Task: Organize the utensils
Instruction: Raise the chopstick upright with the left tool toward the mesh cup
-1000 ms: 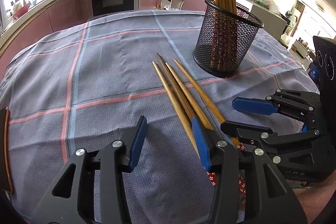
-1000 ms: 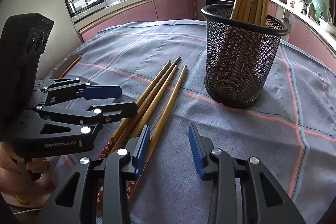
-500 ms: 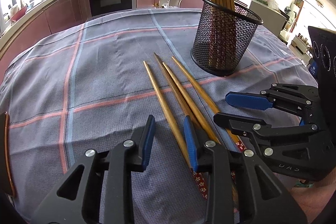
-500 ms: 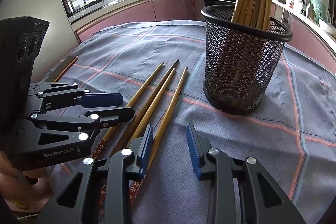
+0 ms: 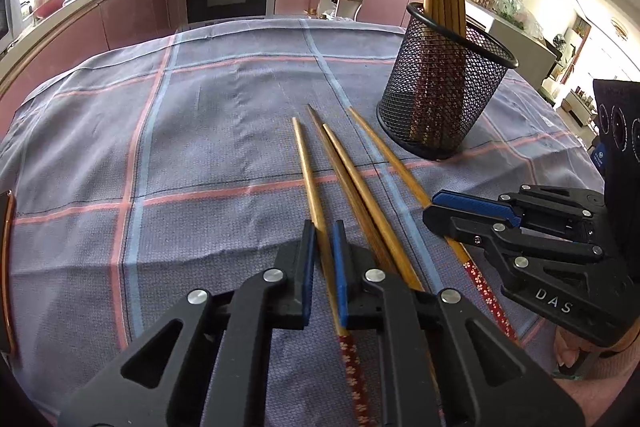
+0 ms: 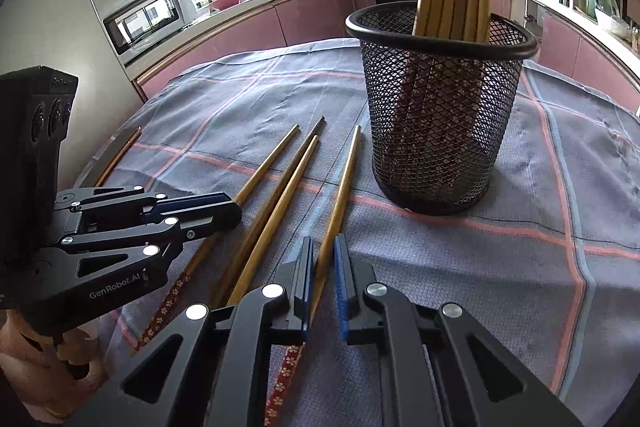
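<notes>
We see our left tool [image 5: 322, 259] closed around the leftmost brown wooden chopstick [image 5: 306, 167], and our right tool [image 6: 323, 281] clamping the rightmost wooden chopstick [image 6: 345, 179]. Two more loose chopsticks [image 5: 352, 183] lie between them on the grey checked counter cloth [image 5: 200, 147]. Ahead of the right tool stands the black mesh holder [image 6: 438, 123], filled with chopsticks.
</notes>
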Demonstrator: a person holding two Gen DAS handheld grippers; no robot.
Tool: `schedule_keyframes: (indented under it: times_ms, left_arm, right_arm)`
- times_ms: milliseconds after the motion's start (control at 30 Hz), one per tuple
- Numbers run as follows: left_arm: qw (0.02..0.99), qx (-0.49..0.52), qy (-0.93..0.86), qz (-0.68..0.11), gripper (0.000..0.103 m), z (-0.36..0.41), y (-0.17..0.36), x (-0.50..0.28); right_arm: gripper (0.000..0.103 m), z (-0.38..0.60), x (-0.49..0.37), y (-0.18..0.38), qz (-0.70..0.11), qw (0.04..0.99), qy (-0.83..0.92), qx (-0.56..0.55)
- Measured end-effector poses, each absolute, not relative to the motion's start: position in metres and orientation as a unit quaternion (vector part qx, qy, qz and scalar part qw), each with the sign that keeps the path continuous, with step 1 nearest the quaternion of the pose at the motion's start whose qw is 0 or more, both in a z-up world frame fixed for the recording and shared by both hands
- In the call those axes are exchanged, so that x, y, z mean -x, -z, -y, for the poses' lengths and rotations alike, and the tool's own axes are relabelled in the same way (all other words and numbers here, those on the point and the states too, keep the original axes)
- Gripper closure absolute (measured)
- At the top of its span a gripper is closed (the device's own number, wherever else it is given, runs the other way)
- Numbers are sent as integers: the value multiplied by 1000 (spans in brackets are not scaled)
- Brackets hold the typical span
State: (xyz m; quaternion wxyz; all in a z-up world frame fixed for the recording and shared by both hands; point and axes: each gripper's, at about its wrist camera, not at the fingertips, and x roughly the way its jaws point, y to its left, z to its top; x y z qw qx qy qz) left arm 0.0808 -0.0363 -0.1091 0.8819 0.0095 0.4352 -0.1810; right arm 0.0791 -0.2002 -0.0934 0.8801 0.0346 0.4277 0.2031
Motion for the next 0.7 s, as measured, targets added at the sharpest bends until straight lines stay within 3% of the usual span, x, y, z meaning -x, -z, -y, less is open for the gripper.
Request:
schedule_keyframes:
  times_ms: [700]
  left_arm:
    - [869,-15,215,-446,95,38,110,-69]
  right_arm:
    - [96,191,-71,95,-434,864,-253,-25]
